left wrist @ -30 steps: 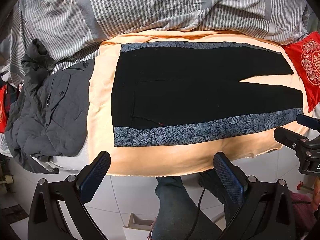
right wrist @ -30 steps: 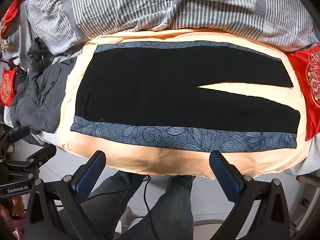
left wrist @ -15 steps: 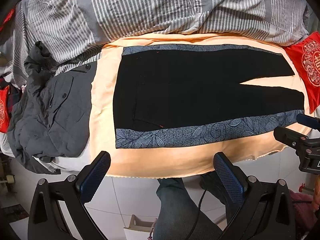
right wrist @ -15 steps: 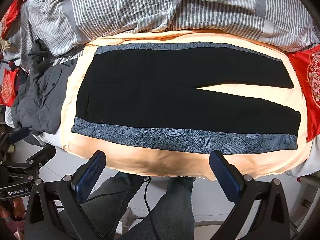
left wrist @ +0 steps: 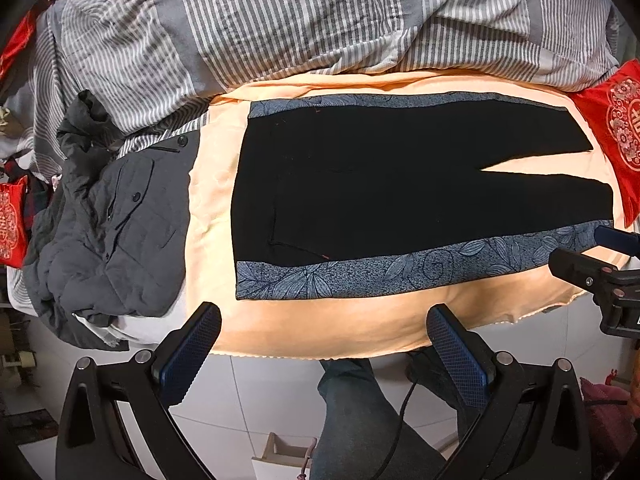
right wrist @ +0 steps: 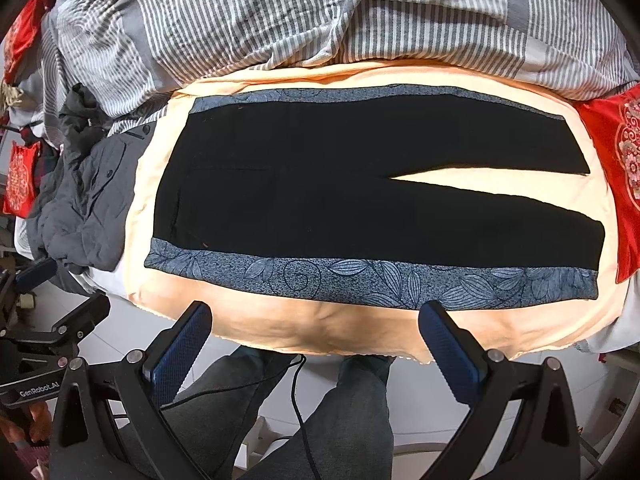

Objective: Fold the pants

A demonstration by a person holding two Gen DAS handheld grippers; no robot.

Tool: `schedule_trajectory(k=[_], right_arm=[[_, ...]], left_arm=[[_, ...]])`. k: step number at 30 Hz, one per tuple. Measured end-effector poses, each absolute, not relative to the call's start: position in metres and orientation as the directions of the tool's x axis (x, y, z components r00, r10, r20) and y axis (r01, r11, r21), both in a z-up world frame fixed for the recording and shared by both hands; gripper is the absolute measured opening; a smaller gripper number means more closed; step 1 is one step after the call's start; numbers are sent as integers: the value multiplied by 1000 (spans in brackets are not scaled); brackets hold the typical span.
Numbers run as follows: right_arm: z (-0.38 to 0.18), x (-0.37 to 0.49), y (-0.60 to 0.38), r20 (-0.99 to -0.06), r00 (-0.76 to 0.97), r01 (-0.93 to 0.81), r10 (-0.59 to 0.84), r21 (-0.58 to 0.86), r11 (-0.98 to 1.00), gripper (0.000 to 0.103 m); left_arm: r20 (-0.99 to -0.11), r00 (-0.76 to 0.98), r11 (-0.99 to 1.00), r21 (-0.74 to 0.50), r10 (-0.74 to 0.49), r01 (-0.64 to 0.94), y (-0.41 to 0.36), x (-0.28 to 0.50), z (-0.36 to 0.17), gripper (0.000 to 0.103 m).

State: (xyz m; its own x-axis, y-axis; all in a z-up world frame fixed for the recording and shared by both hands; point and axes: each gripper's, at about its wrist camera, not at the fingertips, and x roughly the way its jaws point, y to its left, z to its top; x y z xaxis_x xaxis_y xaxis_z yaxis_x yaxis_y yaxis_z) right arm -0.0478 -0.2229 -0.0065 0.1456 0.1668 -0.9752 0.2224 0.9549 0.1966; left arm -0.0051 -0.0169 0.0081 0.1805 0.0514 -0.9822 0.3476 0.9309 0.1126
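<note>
Black pants (left wrist: 400,192) with blue-grey leaf-patterned side bands lie flat on a peach sheet (left wrist: 328,324), waist at the left, legs to the right with a narrow gap between them. They show the same way in the right wrist view (right wrist: 360,200). My left gripper (left wrist: 324,332) is open and empty, held off the bed's near edge below the waist end. My right gripper (right wrist: 316,328) is open and empty, off the near edge below the near leg's patterned band (right wrist: 360,276). Neither touches the pants.
A crumpled dark grey jacket (left wrist: 108,224) lies left of the sheet. A grey striped duvet (left wrist: 320,20) is bunched along the far side. A red embroidered cushion (left wrist: 616,128) lies at the right end. The person's legs (left wrist: 360,420) stand on white floor tiles.
Both grippers have drifted slightly, so the bed sits a little lower in both views. Both stay open and the pants have not moved.
</note>
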Motion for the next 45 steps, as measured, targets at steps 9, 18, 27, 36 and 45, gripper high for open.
schedule_trajectory(k=[9,18,27,36,45], right_arm=[[-8,-50,-227,-969,158,210,190,221,952,103],[-6,-55,-237,-965,176,194,196,230,954,103],[-13,-61,-259,-963,155,210,222,252,945,103],[-51,-65,-261,-963,104,310,250,270,912,103],[-112,-62,-238,-947,92,382,307,319,868,103]], left_arm=[[-979,193,927,135,69,351,-25,-13,9,103],[-967,237,941,167,98,293,-24,-15,14,103],[-964,231,960,181,130,215,-28,-15,4,103],[-981,151,963,150,118,222,-18,0,-42,103],[-991,95,972,108,90,206,9,24,-111,103]])
